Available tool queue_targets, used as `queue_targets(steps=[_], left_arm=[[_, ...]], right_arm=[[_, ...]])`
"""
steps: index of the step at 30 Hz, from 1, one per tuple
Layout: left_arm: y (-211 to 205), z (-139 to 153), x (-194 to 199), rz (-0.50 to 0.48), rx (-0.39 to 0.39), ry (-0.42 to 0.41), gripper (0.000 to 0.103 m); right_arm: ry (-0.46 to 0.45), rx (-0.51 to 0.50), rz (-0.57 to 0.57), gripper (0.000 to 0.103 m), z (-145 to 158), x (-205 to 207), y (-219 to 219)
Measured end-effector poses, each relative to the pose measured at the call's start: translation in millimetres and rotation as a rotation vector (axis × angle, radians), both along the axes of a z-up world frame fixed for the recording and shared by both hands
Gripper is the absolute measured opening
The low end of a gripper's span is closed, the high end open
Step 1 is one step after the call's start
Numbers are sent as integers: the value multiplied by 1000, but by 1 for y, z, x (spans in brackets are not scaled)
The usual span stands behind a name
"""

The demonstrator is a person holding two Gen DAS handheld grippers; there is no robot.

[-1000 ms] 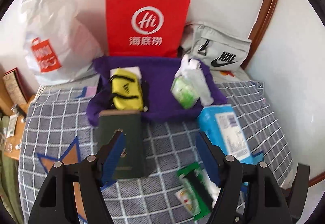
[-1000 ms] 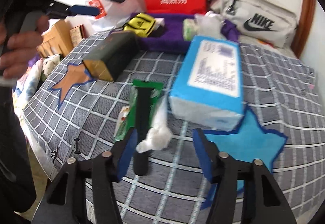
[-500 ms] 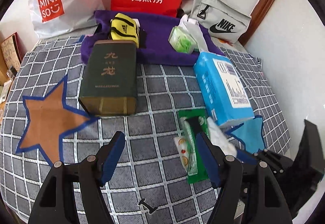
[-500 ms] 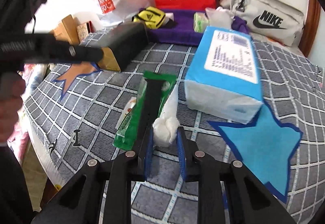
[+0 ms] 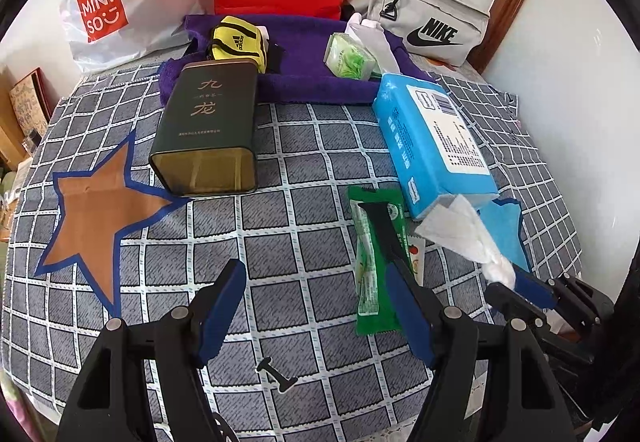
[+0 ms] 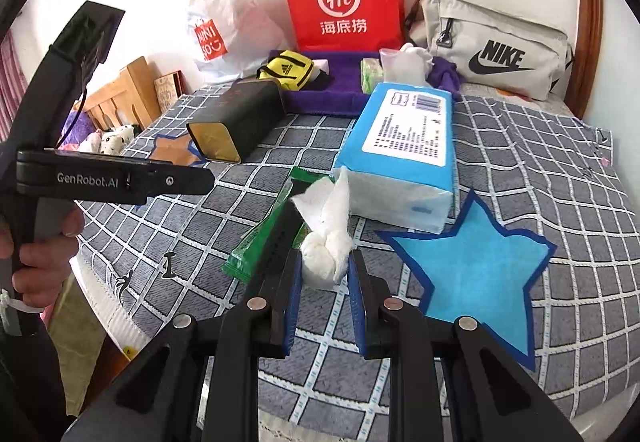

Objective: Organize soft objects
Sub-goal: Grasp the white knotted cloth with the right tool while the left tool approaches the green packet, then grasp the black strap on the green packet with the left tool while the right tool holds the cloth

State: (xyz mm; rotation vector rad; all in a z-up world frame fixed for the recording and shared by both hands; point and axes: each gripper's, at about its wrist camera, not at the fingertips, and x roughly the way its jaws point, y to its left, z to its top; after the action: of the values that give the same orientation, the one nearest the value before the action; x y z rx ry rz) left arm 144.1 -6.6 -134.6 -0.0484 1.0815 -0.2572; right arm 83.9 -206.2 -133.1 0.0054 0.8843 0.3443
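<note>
Left wrist view: the left gripper (image 5: 316, 306) hangs over the checkered bed cover (image 5: 304, 226) with its 2 fingers spread wide and nothing between them. The dark tin (image 5: 208, 129) lies on its side up ahead, with the blue tissue pack (image 5: 432, 137) over to the right.

Right wrist view: the right gripper (image 6: 323, 274) has just been closing – its fingers now pinch the twisted white tissue (image 6: 326, 238), lifted beside the green packet (image 6: 260, 242), in front of the tissue pack, near the blue star patch (image 6: 476, 266).
</note>
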Motion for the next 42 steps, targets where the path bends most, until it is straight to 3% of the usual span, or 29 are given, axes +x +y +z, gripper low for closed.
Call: queue_targets(steps=[16, 25, 31, 34, 37, 42], left_arm=[[-21, 0, -15, -21, 43, -13, 71], [-25, -21, -6, -35, 20, 33, 71], [-48, -22, -7, -120, -13, 11, 71], [-65, -22, -7, -146, 24, -13, 70], [-80, -26, -7, -161, 92, -27, 58], [-92, -37, -2, -180, 109, 7, 41]], right_arm=[[19, -53, -86, 22, -11, -17, -37], [60, -30, -129, 23, -26, -13, -54], [94, -15, -119, 23, -42, -5, -54], [104, -20, -108, 25, -49, -4, -52], [97, -7, -100, 26, -51, -4, -54], [102, 46, -99, 26, -52, -3, -62]])
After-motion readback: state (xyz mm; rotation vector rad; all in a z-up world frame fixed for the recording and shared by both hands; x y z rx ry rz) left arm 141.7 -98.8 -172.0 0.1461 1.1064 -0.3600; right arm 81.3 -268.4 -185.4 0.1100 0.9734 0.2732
